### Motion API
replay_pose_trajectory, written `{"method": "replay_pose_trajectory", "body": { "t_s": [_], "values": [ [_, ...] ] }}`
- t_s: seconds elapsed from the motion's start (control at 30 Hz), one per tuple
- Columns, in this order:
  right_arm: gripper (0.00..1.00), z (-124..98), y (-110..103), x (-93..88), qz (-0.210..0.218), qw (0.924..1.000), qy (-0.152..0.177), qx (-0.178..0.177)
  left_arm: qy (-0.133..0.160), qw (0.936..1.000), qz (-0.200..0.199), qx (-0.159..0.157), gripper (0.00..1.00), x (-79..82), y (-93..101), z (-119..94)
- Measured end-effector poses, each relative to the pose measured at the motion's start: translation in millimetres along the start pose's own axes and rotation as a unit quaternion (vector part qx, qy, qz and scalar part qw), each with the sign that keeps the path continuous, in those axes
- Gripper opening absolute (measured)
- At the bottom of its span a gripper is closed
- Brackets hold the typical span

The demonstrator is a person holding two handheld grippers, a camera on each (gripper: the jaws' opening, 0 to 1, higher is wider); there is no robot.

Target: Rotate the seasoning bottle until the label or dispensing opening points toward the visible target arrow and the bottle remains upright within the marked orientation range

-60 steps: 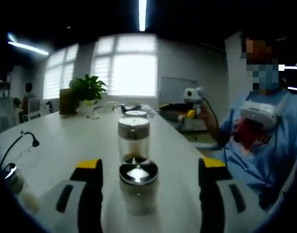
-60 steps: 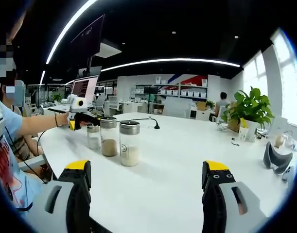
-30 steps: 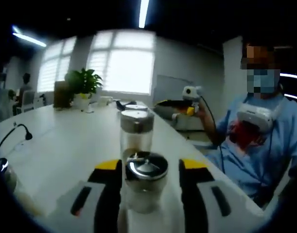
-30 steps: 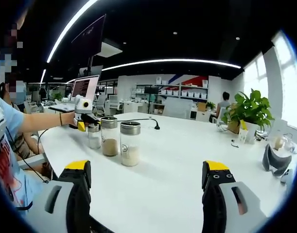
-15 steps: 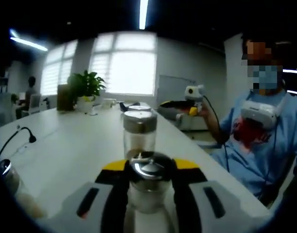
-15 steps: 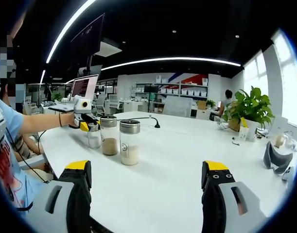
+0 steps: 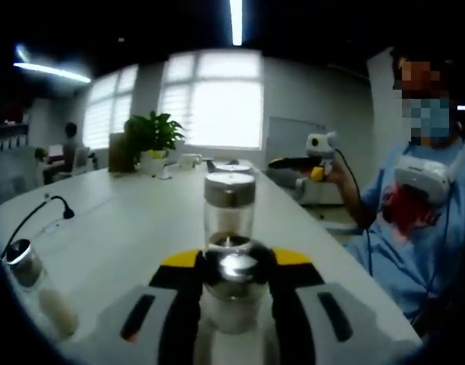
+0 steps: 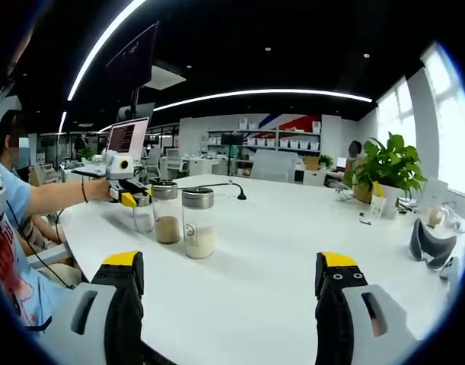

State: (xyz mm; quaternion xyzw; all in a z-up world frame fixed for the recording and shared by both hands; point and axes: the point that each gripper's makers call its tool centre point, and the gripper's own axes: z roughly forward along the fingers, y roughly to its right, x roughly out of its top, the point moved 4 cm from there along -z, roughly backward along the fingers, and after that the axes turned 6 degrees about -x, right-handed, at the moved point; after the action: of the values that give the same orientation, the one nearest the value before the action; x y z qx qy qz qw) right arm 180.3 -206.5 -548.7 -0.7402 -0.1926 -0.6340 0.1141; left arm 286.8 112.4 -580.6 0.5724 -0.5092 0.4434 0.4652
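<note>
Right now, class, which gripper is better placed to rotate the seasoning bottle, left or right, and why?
Left. The left gripper is shut on the nearest seasoning bottle, ready to turn it. The right gripper is open over bare table, well short of the bottles.

1. The left gripper [image 7: 232,285] rises from the bottom centre of the left gripper view, its yellow-tipped jaws drawn close together, clamped on the bottle [image 7: 232,293] between them.
2. In the right gripper view, the same gripper sits at mid-left, held out on the person's outstretched forearm [image 8: 53,196].
3. The right gripper [image 8: 232,293] spreads its jaws wide at the bottom of its own view, nothing between them.
4. In the left gripper view it is held up at upper right, in the person's hand [image 7: 335,173].
</note>
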Motion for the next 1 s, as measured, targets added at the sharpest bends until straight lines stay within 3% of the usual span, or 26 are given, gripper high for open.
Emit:
{"method": "replay_pose_trajectory", "body": {
  "t_s": [0.27, 0.4, 0.7, 1.0],
  "values": [
    [0.96, -0.4, 0.0, -0.3, 0.001, 1.0, -0.001, 0.0, 0.006, 0.9991, -0.015, 0.04, 0.35, -0.2, -6.1, -2.5],
    [0.96, -1.7, 6.3, 1.5, 0.018, 0.9997, 0.01, -0.014, 0.011, 0.9968, -0.024, 0.076, 0.35, -0.7, -8.8, -3.2],
    [0.98, -6.6, 22.1, -0.7, 0.053, 0.997, 0.014, -0.054, 0.029, 0.9908, -0.051, 0.122, 0.36, -1.3, -11.1, -4.4],
    [0.98, -7.6, 23.3, -0.4, 0.056, 0.9966, 0.017, -0.059, 0.027, 0.9838, -0.039, 0.173, 0.35, -1.9, -7.8, -3.1]
  ]
}}
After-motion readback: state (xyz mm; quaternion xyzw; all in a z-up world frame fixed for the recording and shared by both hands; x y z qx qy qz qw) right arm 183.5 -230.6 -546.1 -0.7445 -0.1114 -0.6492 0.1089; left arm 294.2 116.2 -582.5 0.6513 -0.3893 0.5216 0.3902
